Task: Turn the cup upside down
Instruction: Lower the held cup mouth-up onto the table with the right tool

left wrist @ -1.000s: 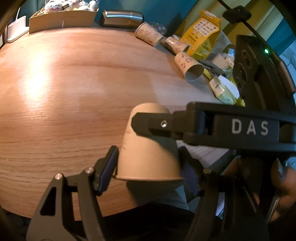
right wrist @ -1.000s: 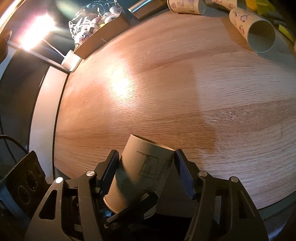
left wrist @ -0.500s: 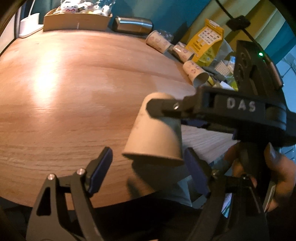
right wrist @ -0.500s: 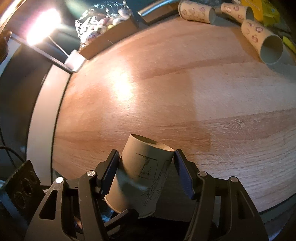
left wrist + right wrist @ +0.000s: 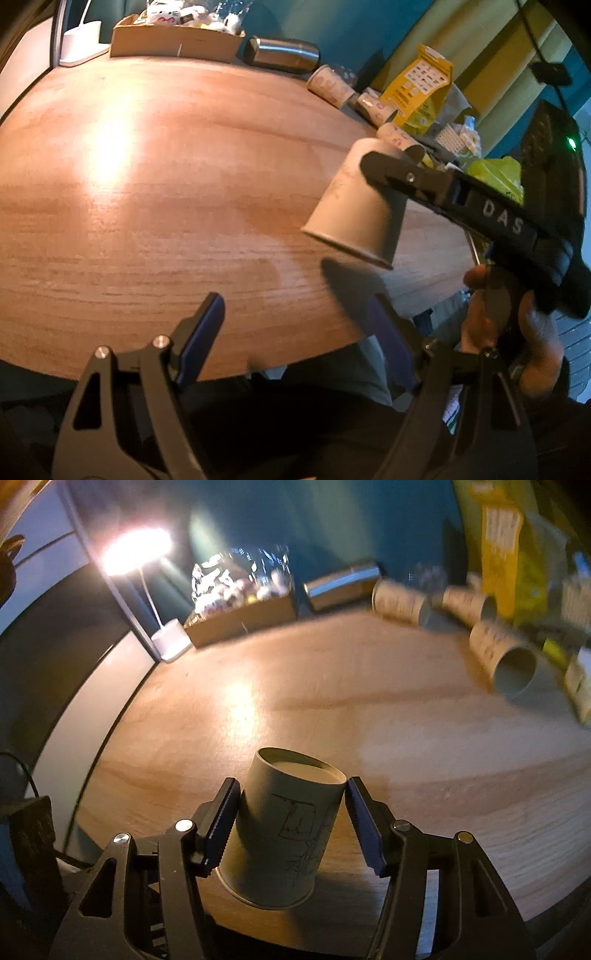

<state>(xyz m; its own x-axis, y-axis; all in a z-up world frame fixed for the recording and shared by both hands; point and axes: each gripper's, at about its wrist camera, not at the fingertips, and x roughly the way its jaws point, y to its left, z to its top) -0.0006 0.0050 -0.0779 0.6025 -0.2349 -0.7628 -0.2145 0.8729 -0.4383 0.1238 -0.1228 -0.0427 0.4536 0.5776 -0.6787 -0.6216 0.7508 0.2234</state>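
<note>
1. Gaping, empty: left gripper (image 5: 295,332), now withdrawn from the cup (image 5: 354,214).
2. Clamping the cup (image 5: 284,823): right gripper (image 5: 291,823), base up, rim still above the table (image 5: 147,184).
3. Remaining, by judgement: set-down.
4. Beyond: spare cups (image 5: 513,661), lying sideways.

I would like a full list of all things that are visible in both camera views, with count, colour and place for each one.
paper cup: 1, beige with a line drawing, base up, between the right gripper's fingers above the table's near edge
table: 1, brown wood, fills both views
lying paper cups: 3, beige with pink prints, on their sides, far right
cardboard box: 1, brown, far edge, holds small white items
metal flask: 1, silver, lying beside the box
yellow package: 1, behind the lying cups
lamp: 1, lit, white base, far left corner
left gripper: black, open, empty
right gripper: black, closed on the paper cup
hand: 1, on the right gripper's handle
</note>
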